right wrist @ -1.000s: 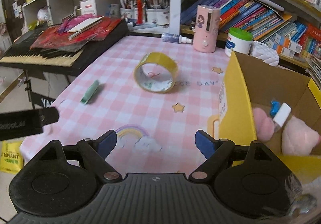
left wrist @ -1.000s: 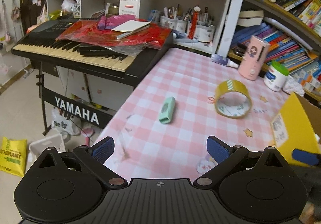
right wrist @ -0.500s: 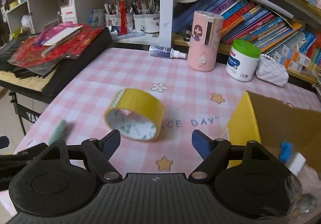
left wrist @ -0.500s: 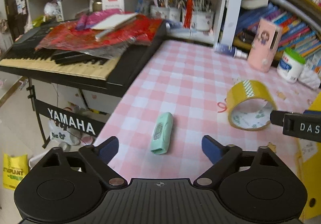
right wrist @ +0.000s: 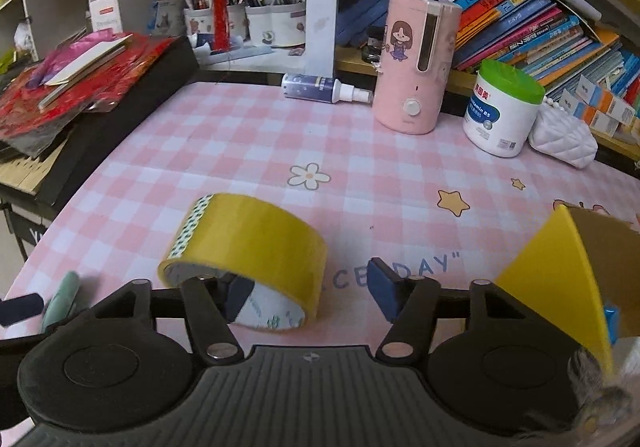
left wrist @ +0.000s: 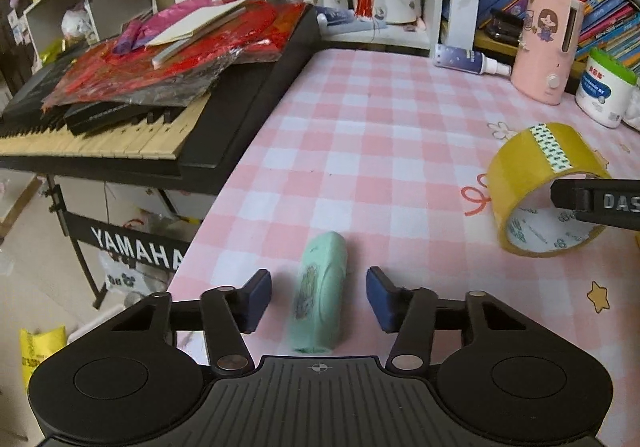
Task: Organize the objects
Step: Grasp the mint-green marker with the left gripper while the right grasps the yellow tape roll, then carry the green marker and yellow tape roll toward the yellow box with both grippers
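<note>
On the checked table [left wrist: 360,127], the left gripper [left wrist: 319,297] closes around the green case [left wrist: 320,295] near the left edge, pads not yet touching. The right gripper [right wrist: 308,293], one finger inside the tape [right wrist: 256,247] mid-table, closes too. The roll may tip and slip free.

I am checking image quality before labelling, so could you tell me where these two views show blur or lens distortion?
Left wrist view: the green case between the closing left gripper pads is slightly smeared; keyboard and shelf edges bow, fisheye. Right wrist view: the yellow tape roll, with one closing right gripper finger inside its hole, is softly blurred; the yellow box smears at the lower right corner.
</note>
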Motion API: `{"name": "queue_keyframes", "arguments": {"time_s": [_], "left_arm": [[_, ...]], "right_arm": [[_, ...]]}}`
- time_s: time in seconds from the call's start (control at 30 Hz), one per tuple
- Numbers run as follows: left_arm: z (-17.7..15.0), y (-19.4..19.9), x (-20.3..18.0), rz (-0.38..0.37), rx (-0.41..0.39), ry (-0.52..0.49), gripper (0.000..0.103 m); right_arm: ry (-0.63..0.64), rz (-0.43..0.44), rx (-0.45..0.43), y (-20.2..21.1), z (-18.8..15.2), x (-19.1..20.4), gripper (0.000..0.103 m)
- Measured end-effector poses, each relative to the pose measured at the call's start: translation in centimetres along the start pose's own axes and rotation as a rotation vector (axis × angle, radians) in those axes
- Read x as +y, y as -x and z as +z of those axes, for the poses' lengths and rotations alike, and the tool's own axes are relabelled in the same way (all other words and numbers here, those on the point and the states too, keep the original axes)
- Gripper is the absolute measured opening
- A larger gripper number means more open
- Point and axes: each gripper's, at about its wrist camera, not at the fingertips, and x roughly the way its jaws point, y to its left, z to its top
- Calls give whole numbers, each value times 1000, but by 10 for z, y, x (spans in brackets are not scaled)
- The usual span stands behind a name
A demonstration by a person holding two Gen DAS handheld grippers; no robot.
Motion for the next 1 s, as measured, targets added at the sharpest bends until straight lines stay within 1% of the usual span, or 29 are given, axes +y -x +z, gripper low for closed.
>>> {"name": "queue_keyframes", "arguments": {"time_s": [0.03, 0.07, 0.1, 0.17, 0.27, 0.43, 0.57, 0.77, 1.0], "left_arm": [[1, 0, -3, -4, -5, -17, 32], [1, 0, -6, -7, -9, -33, 27], [1, 0, -7, -14, -9, -38, 23], [1, 1, -6, -19, -4, -28, 23], [0, 8, 2, -51, 2, 26, 23], [-5, 42, 12, -121, -49, 96, 23], [-12, 71, 20, -157, -81, 145, 23], [-31, 113, 30, -190, -121, 165, 23], [-63, 170, 37, -258, -168, 173, 23]], "right_arm": [[-3, 5, -4, -4, 0, -1, 48], [-5, 10, -5, -7, -1, -1, 37], [-7, 12, 0, -10, -1, -2, 25], [-19, 20, 11, -14, -2, -4, 17], [-21, 22, -10, -9, -2, -7, 15], [-1, 67, -55, 13, -2, -6, 10], [1, 93, -55, 36, -5, -7, 10], [-5, 123, -35, 78, -28, -13, 10], [10, 141, -23, 134, -68, -16, 10]]}}
